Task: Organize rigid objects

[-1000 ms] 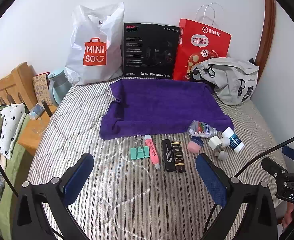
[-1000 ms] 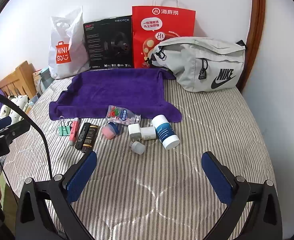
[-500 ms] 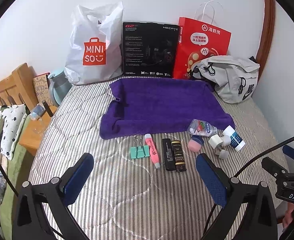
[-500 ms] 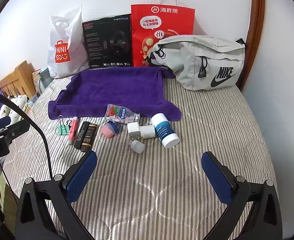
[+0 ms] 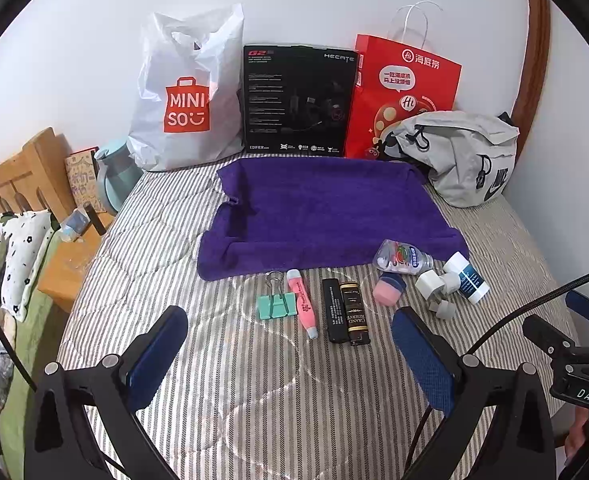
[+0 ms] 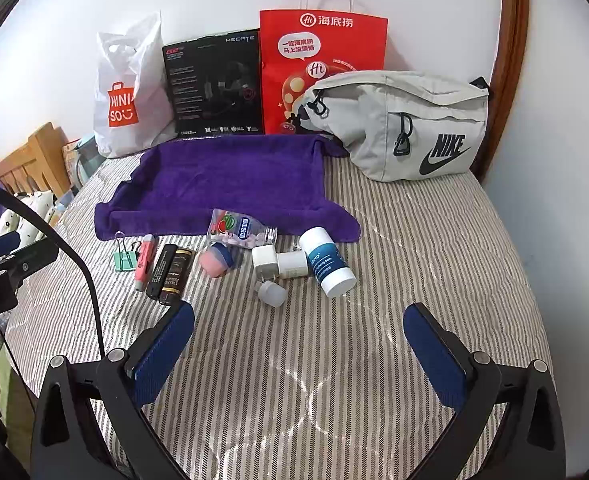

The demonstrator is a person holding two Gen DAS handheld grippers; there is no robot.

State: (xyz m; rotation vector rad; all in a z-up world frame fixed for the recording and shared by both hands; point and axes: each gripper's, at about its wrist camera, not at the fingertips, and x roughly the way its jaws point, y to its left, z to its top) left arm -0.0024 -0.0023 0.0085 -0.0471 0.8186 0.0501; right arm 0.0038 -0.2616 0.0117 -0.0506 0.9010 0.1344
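Hovering above striped bed (image 5: pixel 254 392), left gripper (image 5: pixel 290 332) fingers spread, right gripper (image 6: pixel 298 330) likewise

A fuzzy purple cloth towel (image 5: pixel 326 216) lies on the bed's (image 5: pixel 254 380) matt striped quilt; behind the towel, a glossy paper bag (image 5: pixel 398 96).

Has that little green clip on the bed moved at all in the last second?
No. The green clip lies beside the pink marker, just in front of the purple towel, exactly as before; only the camera view shifts slightly.
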